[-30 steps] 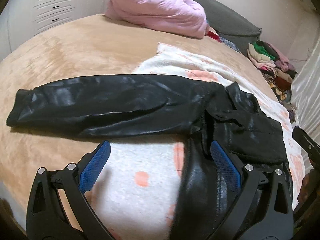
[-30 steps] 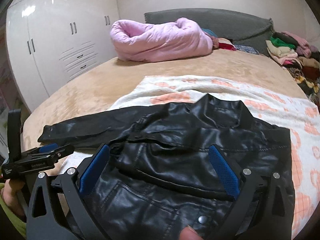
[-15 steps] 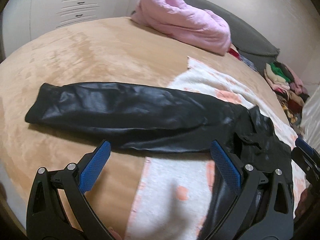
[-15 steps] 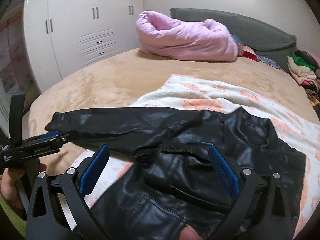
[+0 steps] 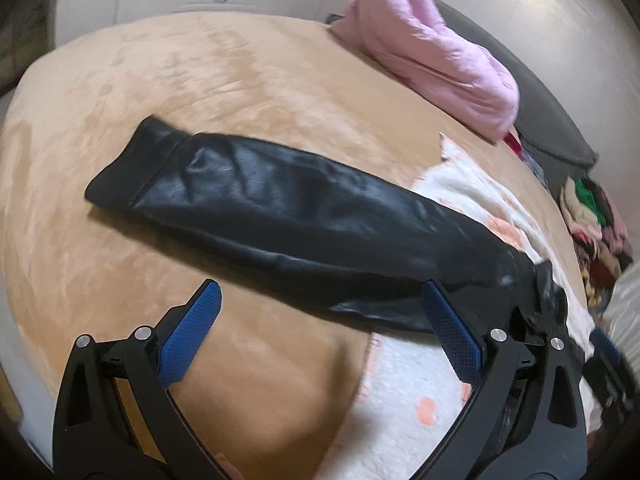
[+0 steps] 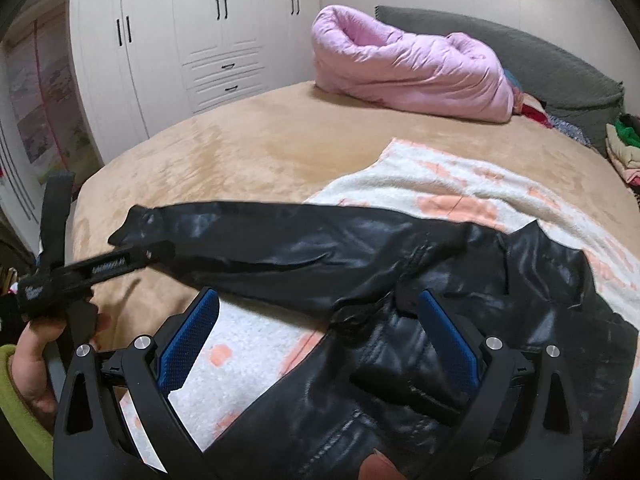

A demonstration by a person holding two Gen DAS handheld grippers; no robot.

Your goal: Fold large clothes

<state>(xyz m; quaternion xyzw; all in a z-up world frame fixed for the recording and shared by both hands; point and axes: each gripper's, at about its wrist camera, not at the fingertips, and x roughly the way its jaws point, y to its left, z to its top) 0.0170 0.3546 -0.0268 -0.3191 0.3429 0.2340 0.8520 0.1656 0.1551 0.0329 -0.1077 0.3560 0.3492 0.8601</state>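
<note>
Swung leftward along the sleeve (image 5: 280, 216) since a second ago: left gripper (image 5: 320, 320) then looked over the jacket body, now faces the cuff end, with the right gripper (image 6: 316, 328) turned the same way. Jaws wide on both, blue pads well apart, gripping nothing.

Black leather jacket (image 6: 440, 320) spread flat on the bed (image 6: 260, 148), body lying on a white-and-peach blanket (image 6: 460, 184) and the one visible sleeve stretched straight out past the blanket's left edge onto the tan cover. Laid out that way, probably, so the sleeve can be picked up near the cuff and carried back across the body in one clean fold. Other sleeve not made out from either view.

Relative to the jacket: left gripper hovering near the sleeve's lower edge, short of the cuff (image 5: 120, 168), seemingly lining up for that pick. Right gripper poised above the chest and armpit seam, likely placed there to pin the body flat while the sleeve is moved. Person's hand (image 6: 36, 356) on the left handle, just beyond the cuff side of the jacket in the right view, green cuff of clothing at the wrist.

Beyond the jacket's collar side, a rolled pink duvet (image 6: 408, 68) by the grey headboard (image 6: 560, 68); off to the jacket's right, a heap of mixed clothes (image 5: 592, 216). White wardrobe (image 6: 180, 40) past the sleeve end.

Fold judged barely begun: garment flattened, no part doubled over yet.
</note>
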